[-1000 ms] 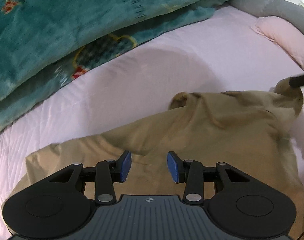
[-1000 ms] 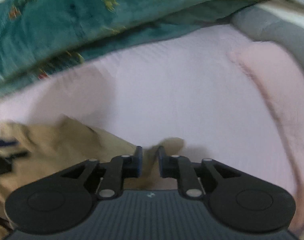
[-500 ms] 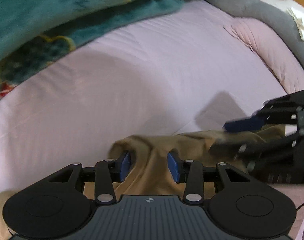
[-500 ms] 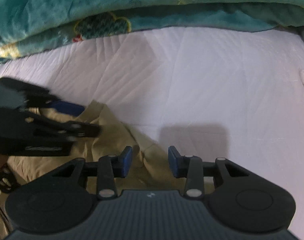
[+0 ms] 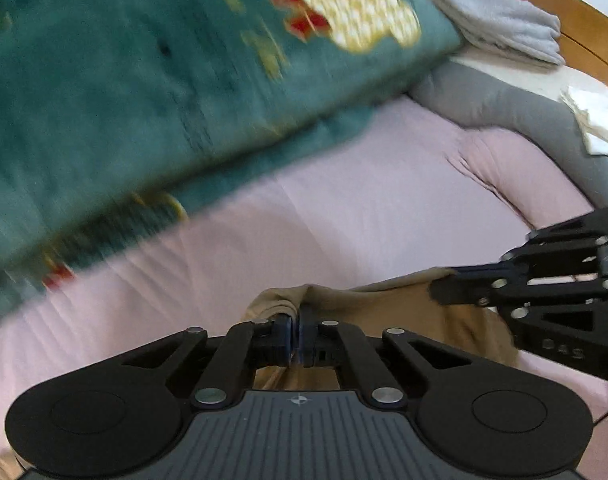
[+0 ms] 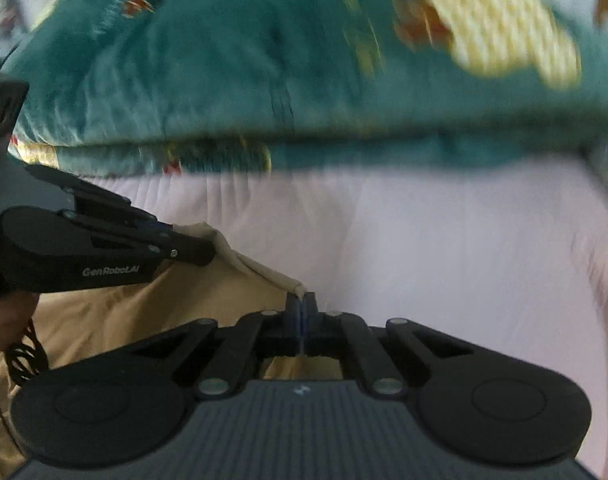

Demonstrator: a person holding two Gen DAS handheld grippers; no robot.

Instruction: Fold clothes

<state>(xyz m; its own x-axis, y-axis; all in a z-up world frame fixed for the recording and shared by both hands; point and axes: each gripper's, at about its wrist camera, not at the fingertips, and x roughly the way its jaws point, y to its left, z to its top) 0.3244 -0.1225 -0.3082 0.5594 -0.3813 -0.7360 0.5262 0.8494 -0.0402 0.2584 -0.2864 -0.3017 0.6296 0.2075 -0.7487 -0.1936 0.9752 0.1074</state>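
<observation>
Gripping one edge of the tan garment (image 5: 388, 312) at two spots, both tools are now closed on cloth; half a second ago their jaws stood open around that edge. Left tool (image 5: 295, 326): jaws pressed together on a bunched fold of the hem. Right tool (image 6: 301, 312): jaws shut on the thin edge where it rises to a peak. The garment lies on the pink bed sheet (image 5: 344, 216), spread toward the near side, with the pinched edge lifted slightly off the sheet between the two tools. Each view also shows the other tool from the side, close by and level with it. Behind, a green blanket (image 5: 144, 80) is heaped along the far side of the bed, apart from the garment; it appears streaked by motion blur. A grey towel (image 5: 500, 28) and a pink pillow (image 5: 516, 168) sit at the headboard end. With both grasps made, the fold can likely begin: the held edge seems ready to be carried over the rest of the garment.
</observation>
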